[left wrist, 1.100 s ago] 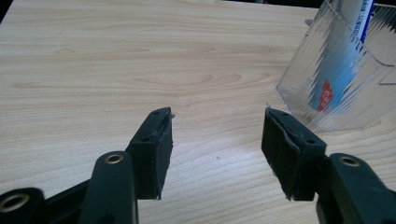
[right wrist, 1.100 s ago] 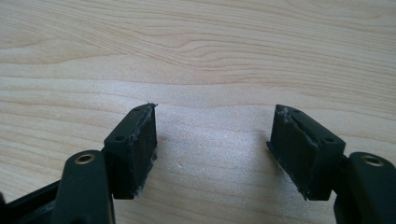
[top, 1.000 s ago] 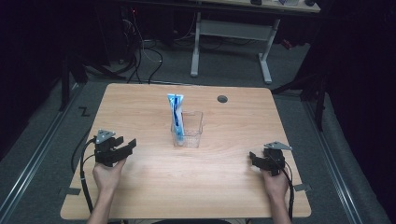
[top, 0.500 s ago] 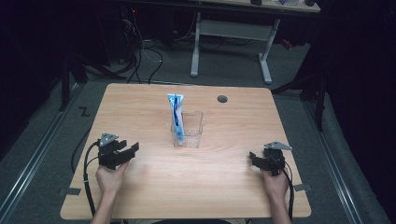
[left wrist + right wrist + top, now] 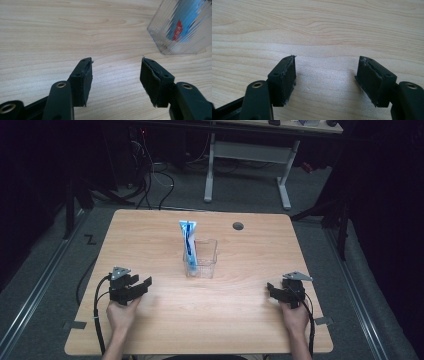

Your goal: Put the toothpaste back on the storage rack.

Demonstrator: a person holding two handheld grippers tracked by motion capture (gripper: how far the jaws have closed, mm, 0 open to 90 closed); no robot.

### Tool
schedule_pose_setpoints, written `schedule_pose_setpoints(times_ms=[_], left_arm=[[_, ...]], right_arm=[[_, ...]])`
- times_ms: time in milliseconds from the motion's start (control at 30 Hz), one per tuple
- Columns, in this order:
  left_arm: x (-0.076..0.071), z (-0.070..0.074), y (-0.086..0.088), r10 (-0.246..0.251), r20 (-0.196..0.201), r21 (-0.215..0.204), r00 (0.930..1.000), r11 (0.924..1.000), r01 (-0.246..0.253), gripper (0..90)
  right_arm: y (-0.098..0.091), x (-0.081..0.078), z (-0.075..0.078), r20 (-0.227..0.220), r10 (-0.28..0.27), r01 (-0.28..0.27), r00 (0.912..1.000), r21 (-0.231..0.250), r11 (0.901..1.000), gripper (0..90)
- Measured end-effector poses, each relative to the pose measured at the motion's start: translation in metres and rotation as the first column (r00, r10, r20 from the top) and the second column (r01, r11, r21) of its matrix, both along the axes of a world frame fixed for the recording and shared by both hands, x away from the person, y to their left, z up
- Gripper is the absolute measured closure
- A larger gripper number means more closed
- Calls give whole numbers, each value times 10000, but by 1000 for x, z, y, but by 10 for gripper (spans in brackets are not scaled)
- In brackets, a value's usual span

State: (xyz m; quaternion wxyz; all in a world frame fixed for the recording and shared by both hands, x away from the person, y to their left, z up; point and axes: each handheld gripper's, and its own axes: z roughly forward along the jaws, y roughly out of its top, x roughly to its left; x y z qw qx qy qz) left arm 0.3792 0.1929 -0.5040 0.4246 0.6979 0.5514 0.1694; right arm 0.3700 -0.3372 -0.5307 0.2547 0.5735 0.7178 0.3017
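Both grippers sit at the near edge of the table [image 5: 150, 230], one in each of your hands, and neither has hold of anything. Your left gripper [image 5: 137, 287] has its jaws spread well apart with bare wood between them, and in the left gripper view you can see the pads [image 5: 85, 80] empty and the ribbed corner of the clear container [image 5: 180, 30] just up and to the right of them. Your right gripper [image 5: 272, 290] is the same story, jaws wide and nothing between the pads [image 5: 287, 77], only wood grain ahead. Look further out and there is your target: the clear container [image 5: 202, 257] stands upright near the middle of the table, well apart from both hands, with the blue and white tube [image 5: 188, 240] standing inside it, leaning on the left wall and poking up above the rim. Past that, a small round grommet hole [image 5: 238, 226] sits near the far edge, out of your way. My read is that the reach is just starting, and the left gripper is the one already aimed at it. Come in high, line the jaws up across the flat of the tube where it clears the rim, and close there, not on the plastic wall. That container looks light and could slide or tip, so lift the tube straight up. If it drags, bring the right gripper over to steady the container first.
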Motion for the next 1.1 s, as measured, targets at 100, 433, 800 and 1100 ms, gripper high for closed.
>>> schedule_pose_setpoints(times_ms=[100,433,800,1100], left_arm=[[0,-3,-1,-2,-70,30,10000,10000,3,437],[-1,-14,-6,-3,-242,315,9997,9995,10,437],[-2,-25,-16,-13,-271,905,9996,9959,37,436],[-2,-31,-24,-14,-156,1419,9999,9899,36,435]], right_arm=[[0,0,0,2,0,0,10000,-1,10000,319],[0,0,0,1,0,0,10000,-1,10000,319],[0,0,0,2,1,-1,10000,-1,10000,319],[0,0,0,2,1,-1,10000,-1,10000,319]])
